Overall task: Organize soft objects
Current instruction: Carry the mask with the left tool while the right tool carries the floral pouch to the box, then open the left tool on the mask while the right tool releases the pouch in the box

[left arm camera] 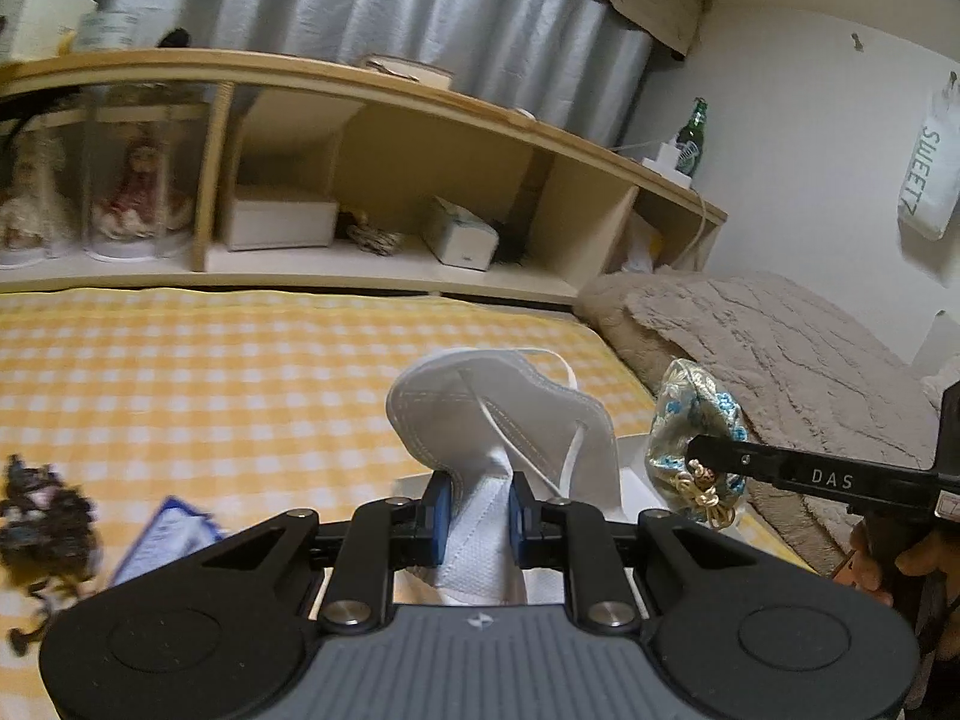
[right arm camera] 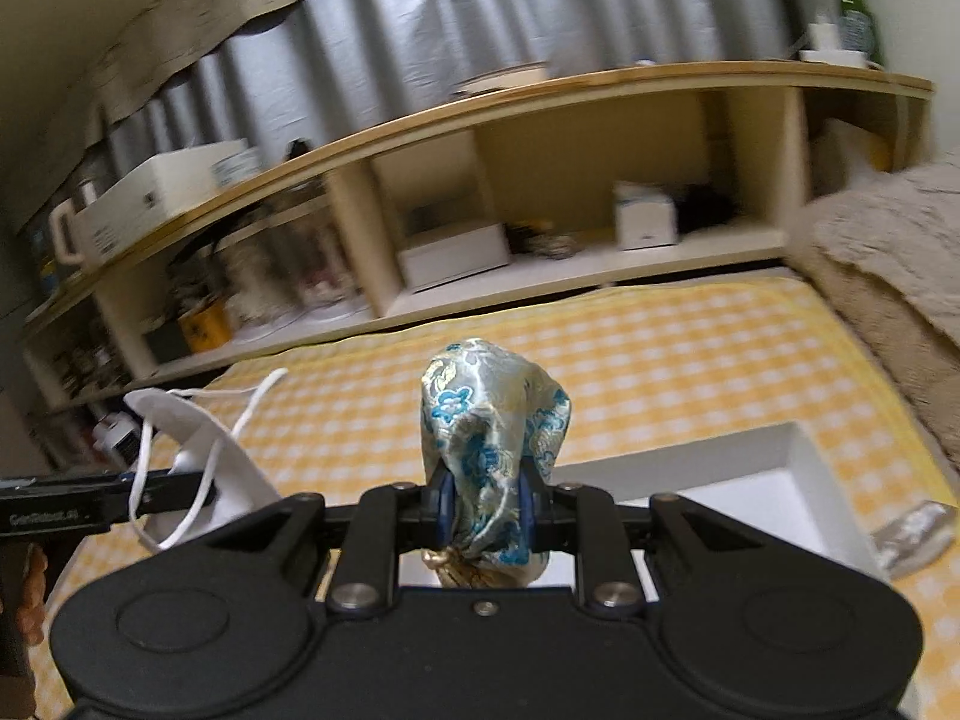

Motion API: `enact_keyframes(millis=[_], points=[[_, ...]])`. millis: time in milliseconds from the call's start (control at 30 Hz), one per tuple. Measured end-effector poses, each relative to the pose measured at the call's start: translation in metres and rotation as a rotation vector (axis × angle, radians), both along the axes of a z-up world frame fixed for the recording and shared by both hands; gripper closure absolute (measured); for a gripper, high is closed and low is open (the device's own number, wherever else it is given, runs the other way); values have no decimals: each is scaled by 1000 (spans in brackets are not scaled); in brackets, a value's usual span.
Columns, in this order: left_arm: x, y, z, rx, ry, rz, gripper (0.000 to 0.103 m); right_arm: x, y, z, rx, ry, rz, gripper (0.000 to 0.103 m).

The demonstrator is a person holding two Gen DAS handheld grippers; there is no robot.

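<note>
- A white face mask (left arm camera: 480, 414) stands up at lower centre of the left wrist view, pinched at its lower edge between the blue pads of the left gripper (left arm camera: 478, 516), which is closed down to the fabric's thickness; its ear loops hang loose.
- A small brocade pouch (right arm camera: 492, 438) (blue flowers on pale silk, gold cord at the bottom) sits at the centre of the right wrist view, squeezed in the right gripper (right arm camera: 485, 510), jaws nearly together around it.
- Both are held above a yellow checked sheet (left arm camera: 180, 372).
- A shallow white box (right arm camera: 780, 480) lies on the sheet at lower right of the right view.
- A wooden shelf unit (left arm camera: 384, 120) crosses the upper half, grey curtain (left arm camera: 336, 0) behind it.
- A beige fluffy blanket (left arm camera: 768, 348) fills the right side.
</note>
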State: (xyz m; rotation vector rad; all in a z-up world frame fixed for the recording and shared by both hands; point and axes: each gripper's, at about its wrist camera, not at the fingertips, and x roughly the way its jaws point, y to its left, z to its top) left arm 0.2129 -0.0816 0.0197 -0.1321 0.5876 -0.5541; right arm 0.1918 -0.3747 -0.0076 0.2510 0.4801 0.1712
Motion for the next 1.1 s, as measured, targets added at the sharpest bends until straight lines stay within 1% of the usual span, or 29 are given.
enact_keyframes(millis=[233,367,500,633,700,867,900,967,1033,1067,1100], points=[[23,-56,-11,-20,49,-50,82,0,-43,-10,2,8,-122,81],[35,-94,-22,-6,70,-94,82,3,-60,-18,2,24,-185,81],[49,-128,-44,-12,137,-134,82,11,-71,-32,-21,72,-231,81],[67,-151,-69,-27,217,-138,82,15,-85,-42,-2,100,-259,81],[76,-160,-81,-12,250,-132,82,18,-93,-46,11,112,-276,81],[93,-180,-107,48,284,-138,81,36,-101,-57,23,150,-289,81],[96,-184,-110,57,287,-141,78,40,-101,-60,23,159,-286,81],[101,-191,-116,87,287,-151,71,49,-101,-69,15,189,-279,81],[104,-198,-120,136,289,-166,58,58,-102,-75,-3,215,-278,81],[105,-201,-122,164,284,-172,54,62,-104,-79,-10,226,-282,81],[105,-203,-123,194,273,-176,48,67,-105,-82,-17,237,-288,81]])
